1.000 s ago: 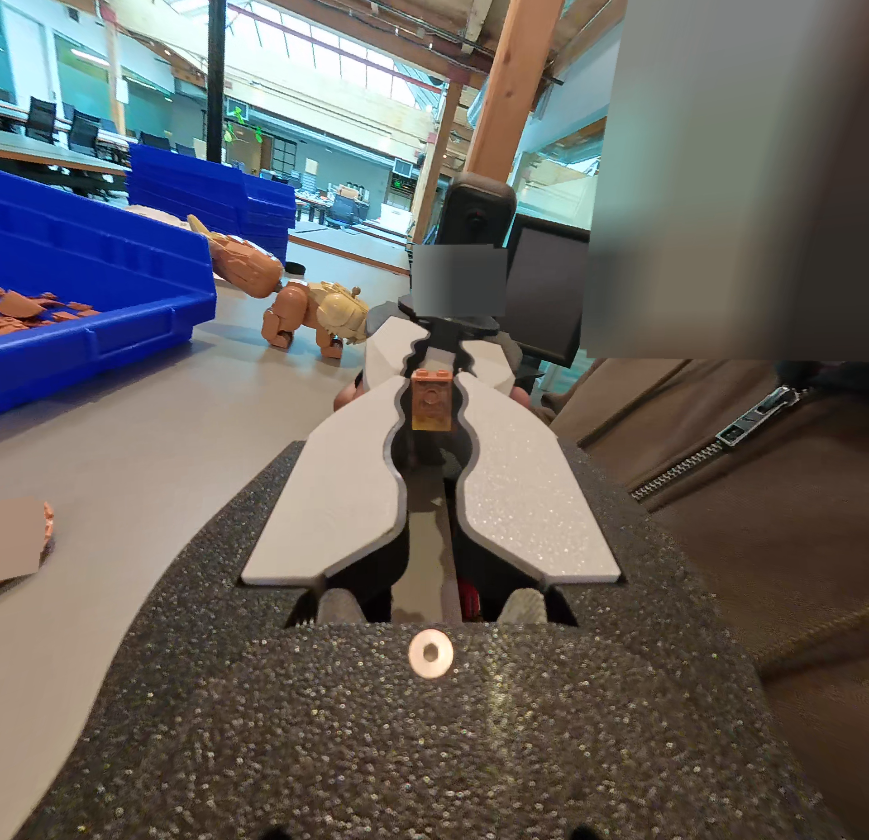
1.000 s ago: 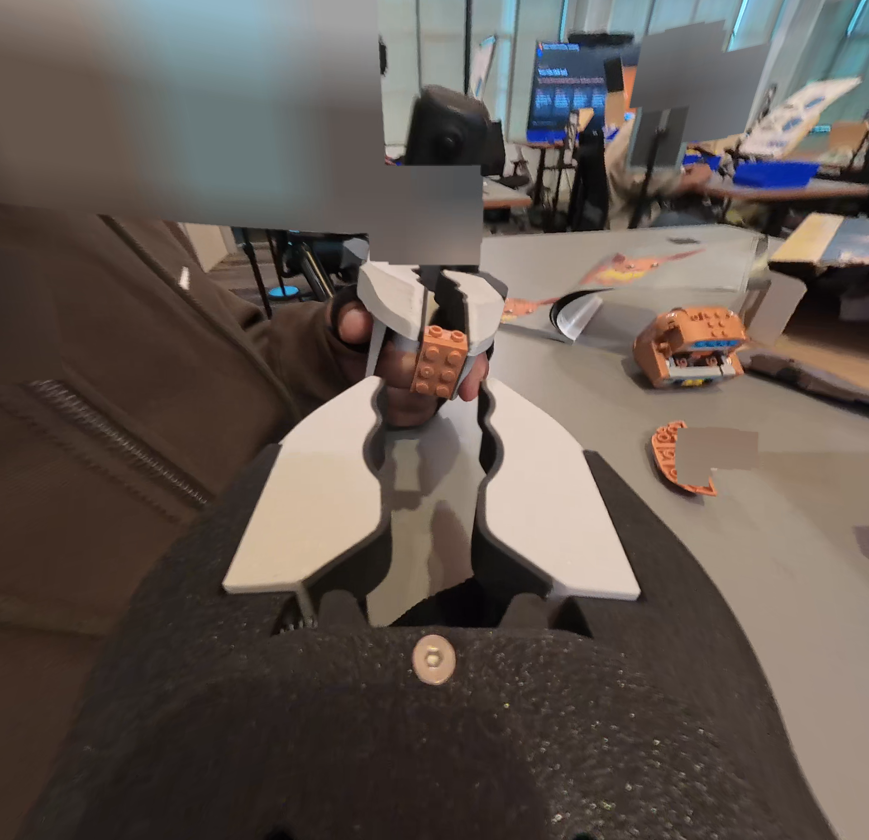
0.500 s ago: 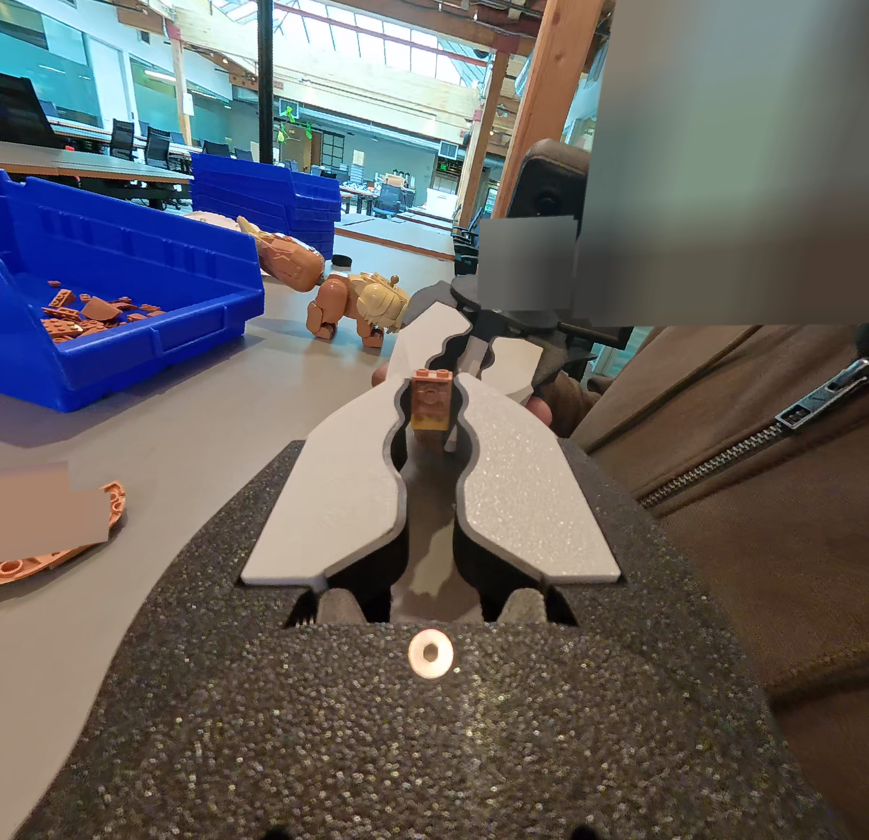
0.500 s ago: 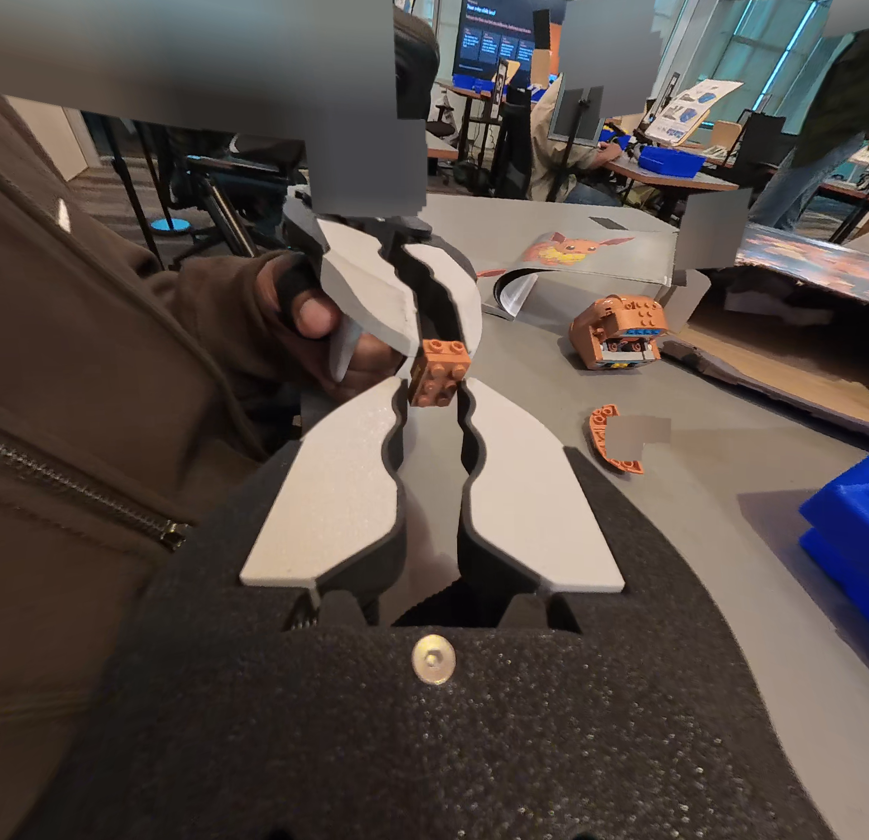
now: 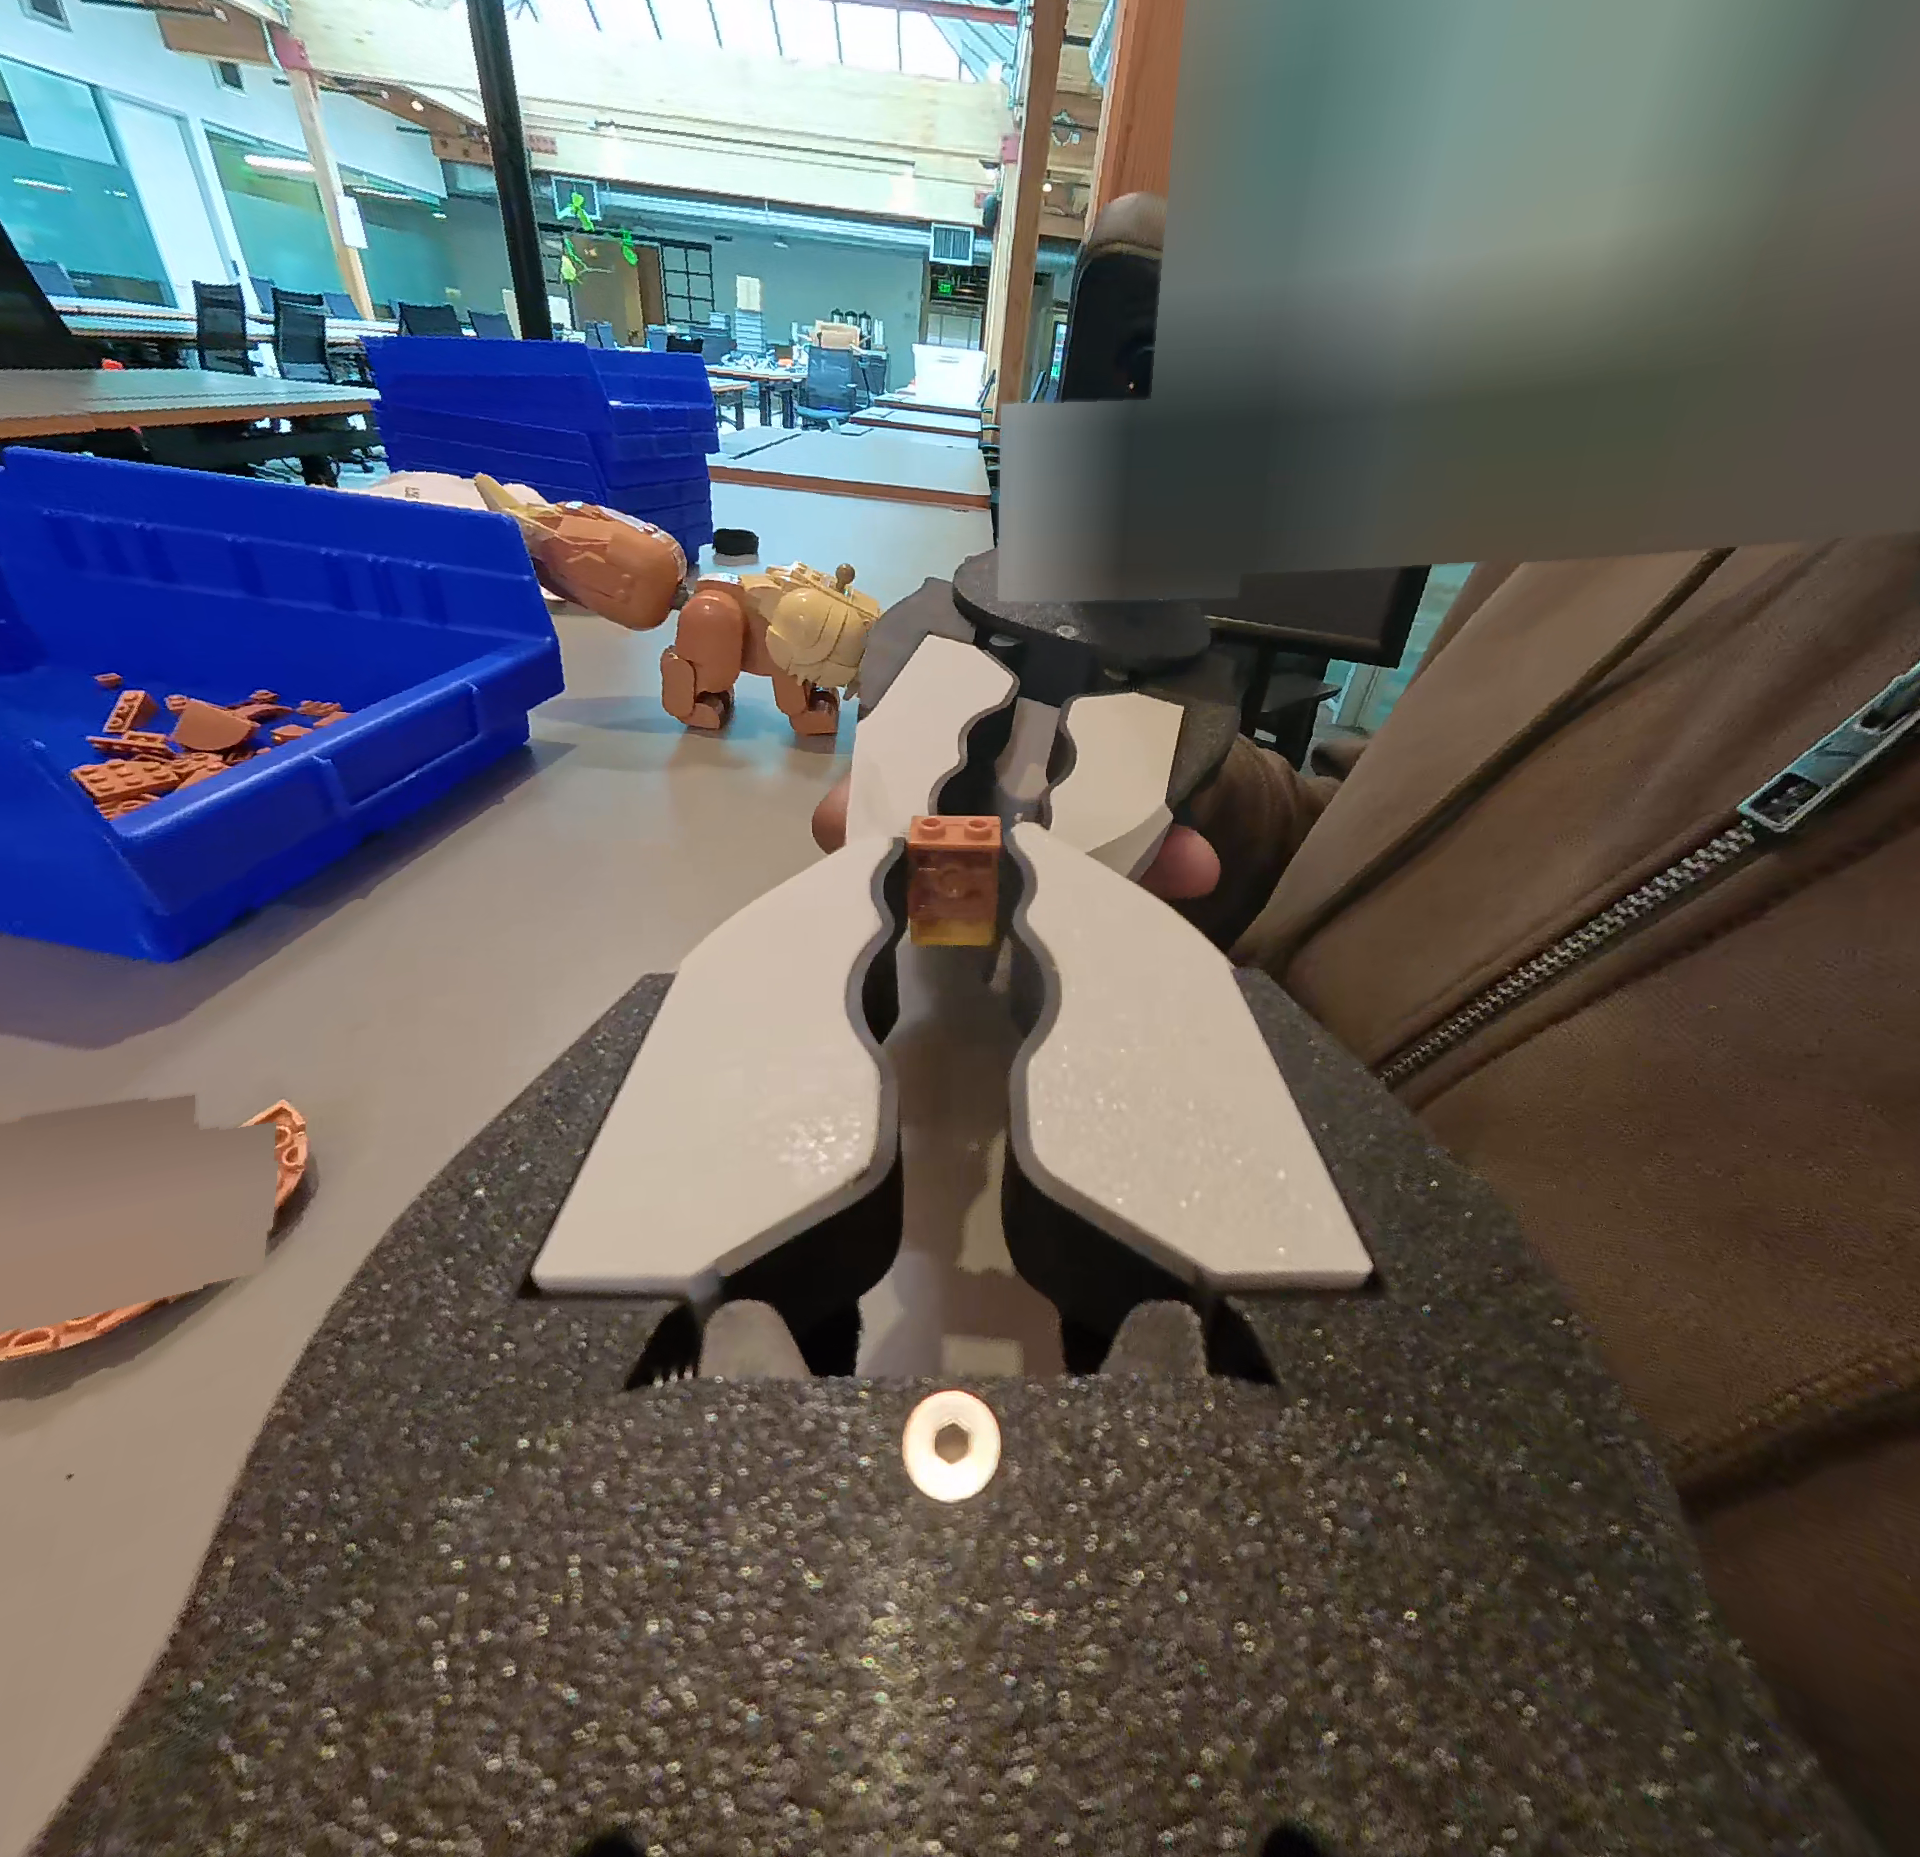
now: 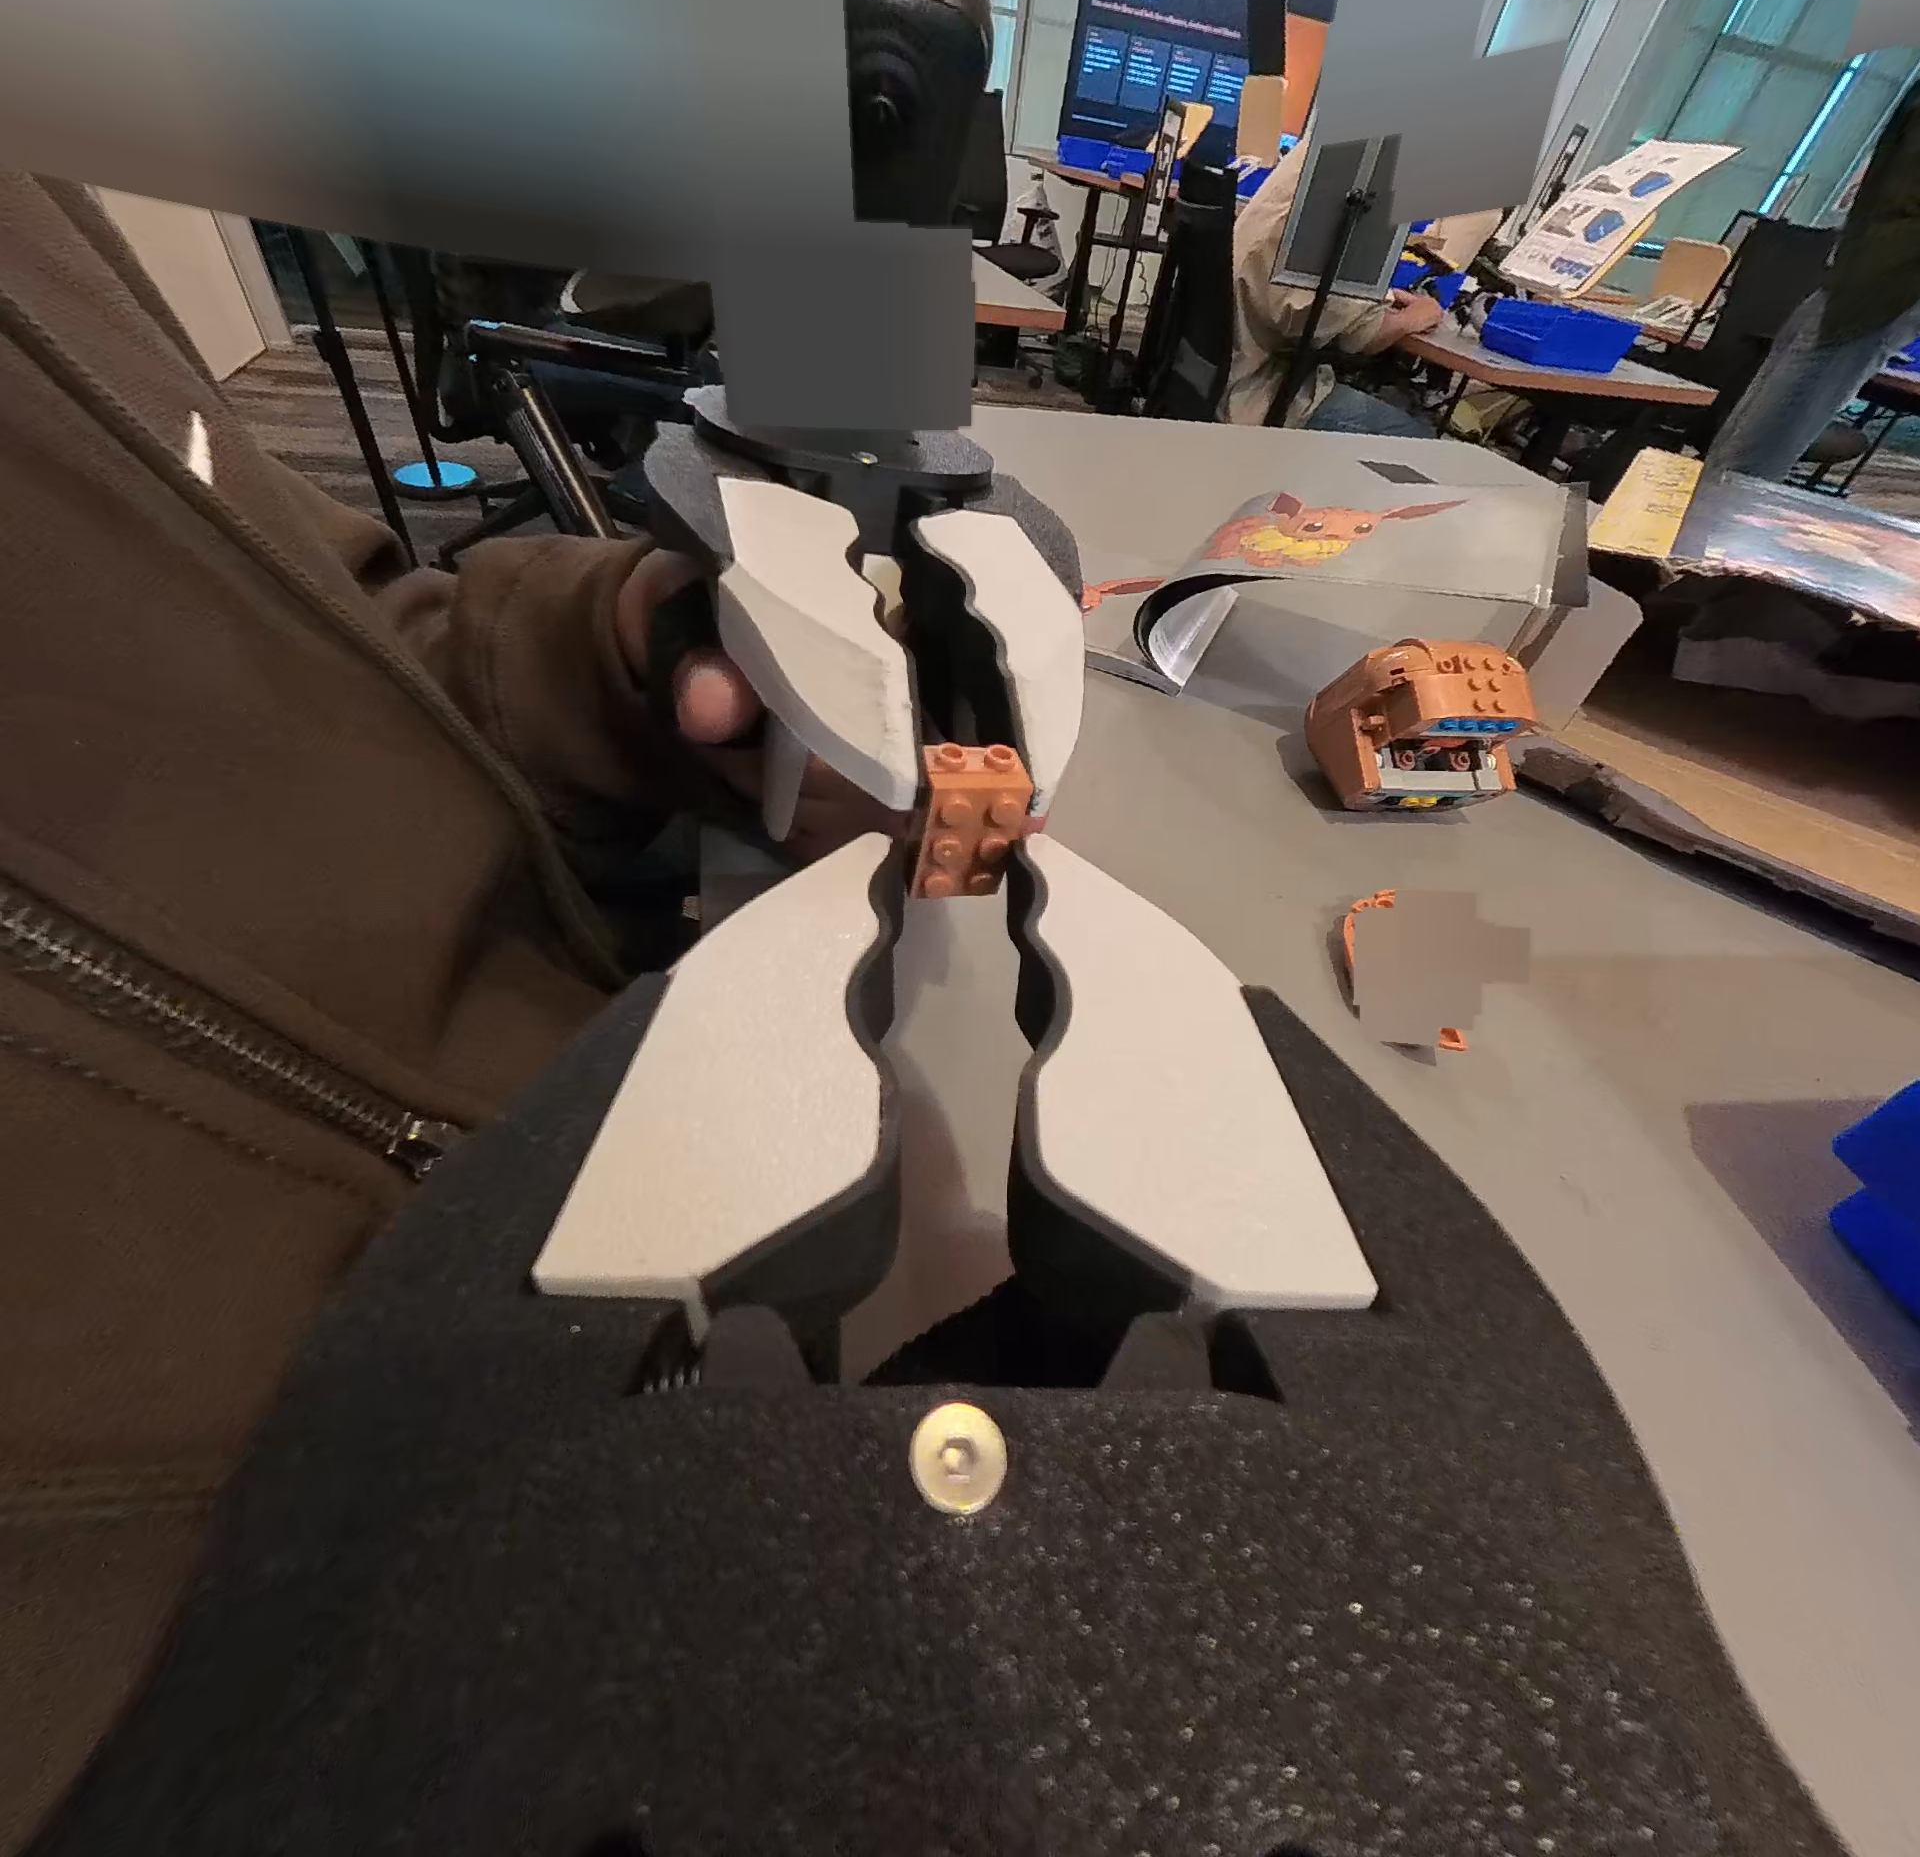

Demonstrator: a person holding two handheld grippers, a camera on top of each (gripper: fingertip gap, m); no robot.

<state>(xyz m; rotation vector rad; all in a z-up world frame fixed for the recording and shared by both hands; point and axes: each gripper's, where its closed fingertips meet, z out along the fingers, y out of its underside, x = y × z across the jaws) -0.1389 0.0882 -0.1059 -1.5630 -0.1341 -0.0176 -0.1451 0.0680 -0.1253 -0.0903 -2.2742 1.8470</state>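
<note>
My two grippers face each other tip to tip above the grey table [image 5: 436, 976]. A small orange-brown brick [image 5: 954, 880] with studs on top and on one side sits between both pairs of fingertips. My left gripper [image 5: 954, 857] is shut on it. My right gripper [image 6: 961, 867] has its jaws closed in around the lower part of the same brick [image 6: 964, 831]. The left gripper [image 6: 971, 768] comes down from above in the right wrist view. The right gripper [image 5: 997, 805] shows just beyond the brick in the left wrist view. A hand in a brown sleeve holds each one.
A blue bin [image 5: 343, 831] of brown pieces stands at left, with stacked blue bins [image 5: 540, 415] and a tan toy animal [image 5: 769, 654] behind it. A curved orange piece [image 5: 286, 1147] lies near. An orange built head [image 6: 1423, 716], a booklet [image 6: 1330, 560] and a brown jacket [image 6: 208, 768] are close. My two grippers' fingertips are within a few centimetres of each other. The orange built head [image 6: 1423, 716] is about 20 cm from both grippers' fingertips.
The right gripper's jaws have narrowed from wide open to close around the brick. Both grippers have shifted together, so more of the table and the bin shows. The left gripper kept its hold.
</note>
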